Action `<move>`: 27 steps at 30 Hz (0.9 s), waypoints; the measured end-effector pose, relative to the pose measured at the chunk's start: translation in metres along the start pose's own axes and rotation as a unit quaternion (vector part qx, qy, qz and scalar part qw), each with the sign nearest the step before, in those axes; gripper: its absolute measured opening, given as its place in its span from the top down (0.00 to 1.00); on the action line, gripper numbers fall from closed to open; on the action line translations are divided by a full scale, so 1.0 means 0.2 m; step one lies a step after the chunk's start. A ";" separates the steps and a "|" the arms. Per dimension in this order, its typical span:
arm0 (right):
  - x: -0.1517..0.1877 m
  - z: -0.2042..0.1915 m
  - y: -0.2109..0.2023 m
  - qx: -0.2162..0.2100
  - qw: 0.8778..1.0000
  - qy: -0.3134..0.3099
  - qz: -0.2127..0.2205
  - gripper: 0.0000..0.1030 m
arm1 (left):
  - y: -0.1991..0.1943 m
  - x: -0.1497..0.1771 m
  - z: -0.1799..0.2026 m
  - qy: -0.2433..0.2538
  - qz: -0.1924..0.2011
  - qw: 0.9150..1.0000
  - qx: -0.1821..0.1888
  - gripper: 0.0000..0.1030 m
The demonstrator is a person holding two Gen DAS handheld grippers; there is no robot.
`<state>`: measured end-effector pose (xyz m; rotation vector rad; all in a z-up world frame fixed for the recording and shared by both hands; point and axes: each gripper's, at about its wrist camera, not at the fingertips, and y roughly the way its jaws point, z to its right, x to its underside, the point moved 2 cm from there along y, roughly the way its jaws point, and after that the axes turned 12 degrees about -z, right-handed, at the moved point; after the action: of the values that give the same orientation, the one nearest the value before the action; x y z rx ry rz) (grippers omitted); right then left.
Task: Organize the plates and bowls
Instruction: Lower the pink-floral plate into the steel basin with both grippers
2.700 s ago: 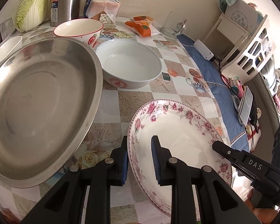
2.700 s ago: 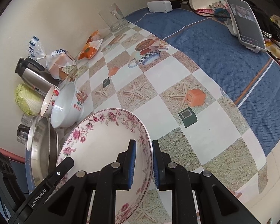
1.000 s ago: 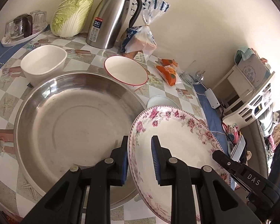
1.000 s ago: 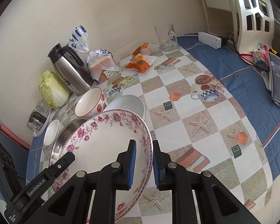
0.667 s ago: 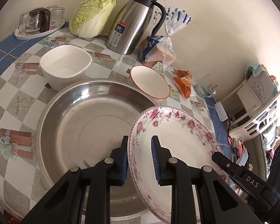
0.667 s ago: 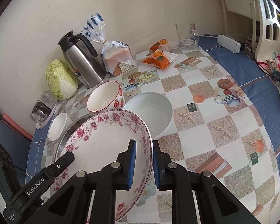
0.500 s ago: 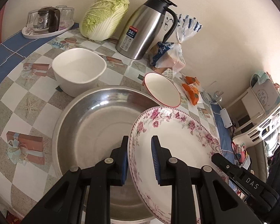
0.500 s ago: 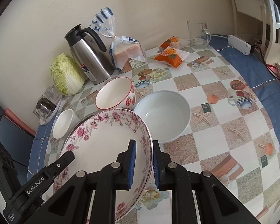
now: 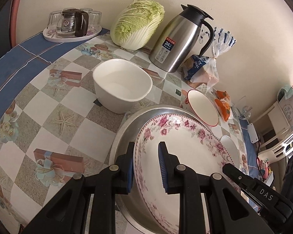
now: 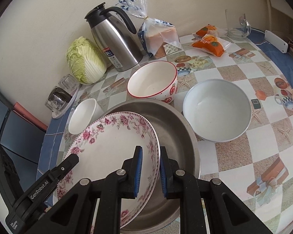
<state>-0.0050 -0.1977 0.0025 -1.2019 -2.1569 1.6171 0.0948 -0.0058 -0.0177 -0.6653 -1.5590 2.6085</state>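
- The floral-rimmed plate (image 10: 107, 146) hangs tilted over the stainless steel basin (image 10: 175, 120), carried by both tools at opposite edges; whether its lower edge touches the basin floor I cannot tell.
- The right gripper (image 10: 149, 167) has its jaws narrow, clamped on the plate's rim on the side nearer the pale blue bowl (image 10: 217, 110).
- The left gripper (image 9: 145, 165) straddles the opposite rim; its outer pad presses the rim, the inner pad stands off the plate's face, so a firm hold is likely but not certain.
- Step in hand, as I judge it: nesting the plate into the basin.
- Next move calls for levelling the plate, lowering it flat and centred, then opening both jaws together.
- Around the basin: the red-rimmed strawberry bowl (image 10: 152, 81) touching its far rim, the small white bowl (image 9: 123, 84) just beside it, the steel thermos jug (image 10: 115, 42) and napa cabbage (image 10: 85, 60) beyond, by the wall.
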 end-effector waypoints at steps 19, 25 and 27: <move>0.00 0.11 0.11 0.014 0.999 0.029 -0.027 0.82 | 0.13 0.04 0.06 0.028 -0.017 0.999 -0.027 0.77; 0.00 0.11 0.12 0.018 0.999 0.028 -0.028 0.82 | 0.17 0.04 0.06 0.031 -0.028 0.998 -0.037 0.77; 0.00 0.11 0.13 0.021 0.999 0.027 -0.027 0.82 | 0.18 0.05 0.06 0.034 -0.030 0.998 -0.042 0.77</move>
<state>-0.0045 -0.2113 -0.0274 -1.1511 -2.0945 1.5808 0.0892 -0.0315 -0.0472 -0.6936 -1.6484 2.4634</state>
